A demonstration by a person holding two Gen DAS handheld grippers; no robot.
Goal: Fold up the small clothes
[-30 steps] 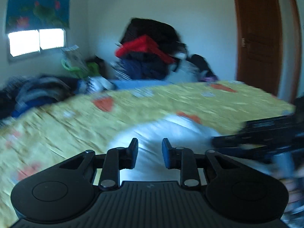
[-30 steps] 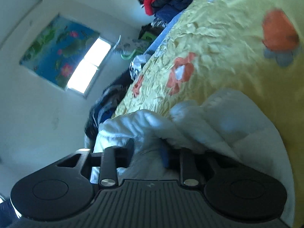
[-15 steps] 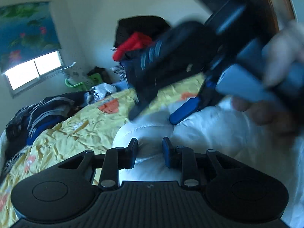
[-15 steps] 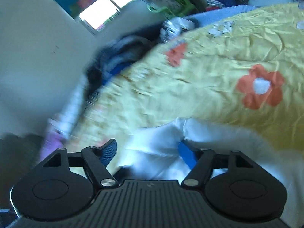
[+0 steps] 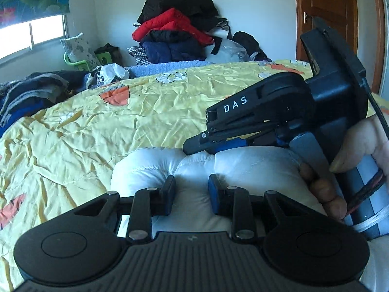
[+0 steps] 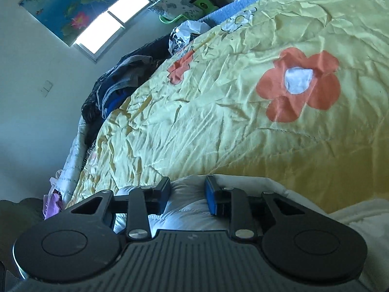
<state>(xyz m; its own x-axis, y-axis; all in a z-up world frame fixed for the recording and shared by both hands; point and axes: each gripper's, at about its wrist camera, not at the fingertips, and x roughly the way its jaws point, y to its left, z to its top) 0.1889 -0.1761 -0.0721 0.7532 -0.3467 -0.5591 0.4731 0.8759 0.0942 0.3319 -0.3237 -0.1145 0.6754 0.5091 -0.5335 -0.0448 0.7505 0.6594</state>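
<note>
Gripping one white garment [image 5: 255, 165]: left claw [image 5: 190, 194] clenched, right claw [image 6: 187, 194] just closing on it.

Daylight is entering through the window [image 5: 31, 36], which is glaring white; the room is staying dim and bluish. Both fisheye views are bending straight edges, and the bedspread [image 6: 218, 121] is showing sharp.
</note>
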